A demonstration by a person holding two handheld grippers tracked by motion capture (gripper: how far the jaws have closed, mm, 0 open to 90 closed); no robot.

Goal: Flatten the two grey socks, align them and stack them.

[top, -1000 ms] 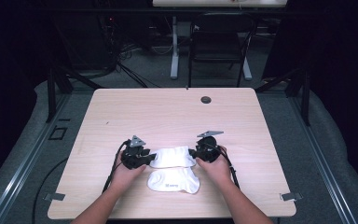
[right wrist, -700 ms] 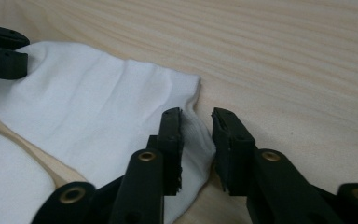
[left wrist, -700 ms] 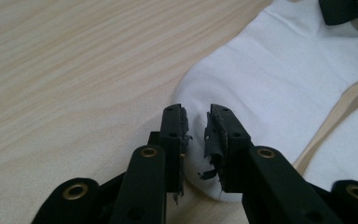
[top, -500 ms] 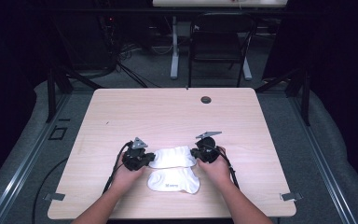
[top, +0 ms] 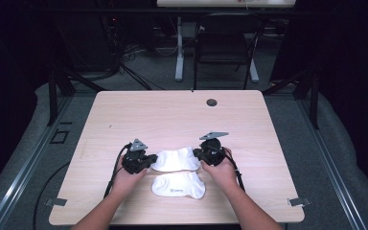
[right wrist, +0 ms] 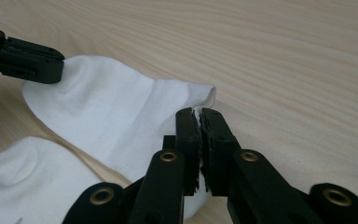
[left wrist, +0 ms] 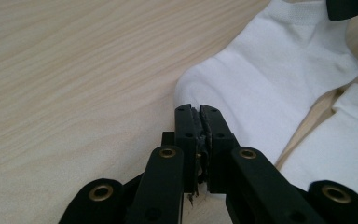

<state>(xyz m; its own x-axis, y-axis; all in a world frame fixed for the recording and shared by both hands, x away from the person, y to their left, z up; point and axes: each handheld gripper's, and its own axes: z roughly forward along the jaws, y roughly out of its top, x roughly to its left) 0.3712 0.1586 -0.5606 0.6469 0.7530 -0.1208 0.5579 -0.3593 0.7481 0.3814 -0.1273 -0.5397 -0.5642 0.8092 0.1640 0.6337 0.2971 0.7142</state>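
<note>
Two white socks lie on the wooden table [top: 172,115]. I hold the farther sock [top: 175,160] stretched between both grippers. My left gripper [top: 151,161] is shut on its left end; in the left gripper view the jaws [left wrist: 200,112] pinch the fabric edge of that sock [left wrist: 270,79]. My right gripper [top: 198,154] has just been closing and its jaws [right wrist: 200,114] now clamp the right end of the sock [right wrist: 112,107]. The nearer sock [top: 178,186] lies flat and free, also seen as the sock at lower right [left wrist: 340,144] and the sock at lower left [right wrist: 23,172].
A small dark round hole [top: 212,102] sits near the table's far edge. A chair [top: 225,48] and desk legs stand beyond the table. Bare wood stretches to the left, right and far side of the socks.
The right hand has risen slightly with its end of the sock. The farther sock now sits a little apart from the nearer one. The left hand has barely moved.
</note>
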